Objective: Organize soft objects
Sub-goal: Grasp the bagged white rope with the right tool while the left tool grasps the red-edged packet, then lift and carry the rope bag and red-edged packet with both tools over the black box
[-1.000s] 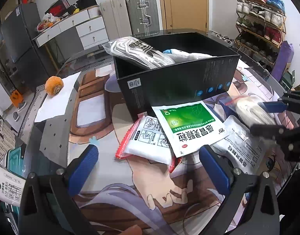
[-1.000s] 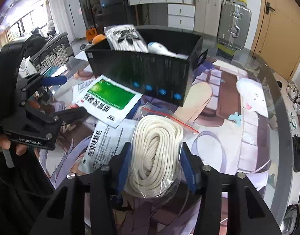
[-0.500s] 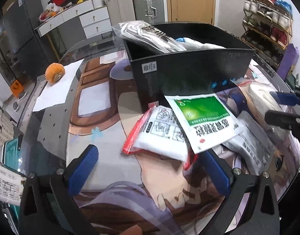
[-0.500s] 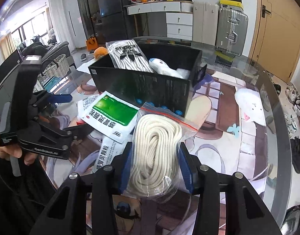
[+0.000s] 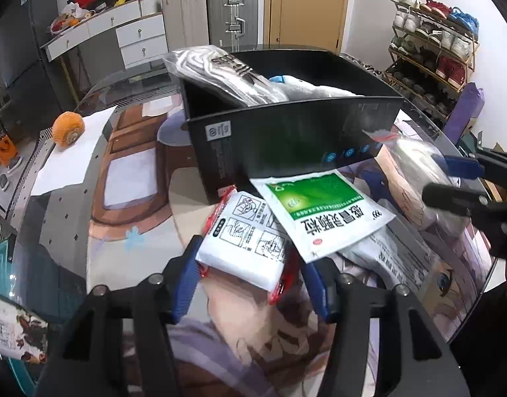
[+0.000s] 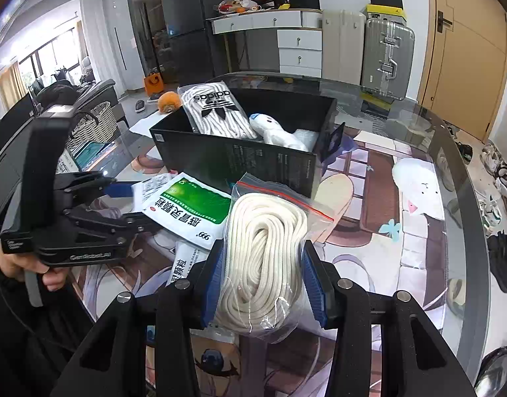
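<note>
The right gripper (image 6: 263,278) has its fingers squeezed on a clear bag of white rope (image 6: 266,251), held up in front of the black box (image 6: 253,162). The left gripper (image 5: 250,284) is closing its fingers around a white packet with red edges (image 5: 246,248) on the counter (image 5: 127,231); they look like they touch it, but it is hard to tell.

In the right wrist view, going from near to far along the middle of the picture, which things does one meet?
Right gripper → bagged white rope between its pads → black box → white plush toy inside the box → white drawer unit at the far wall.
</note>
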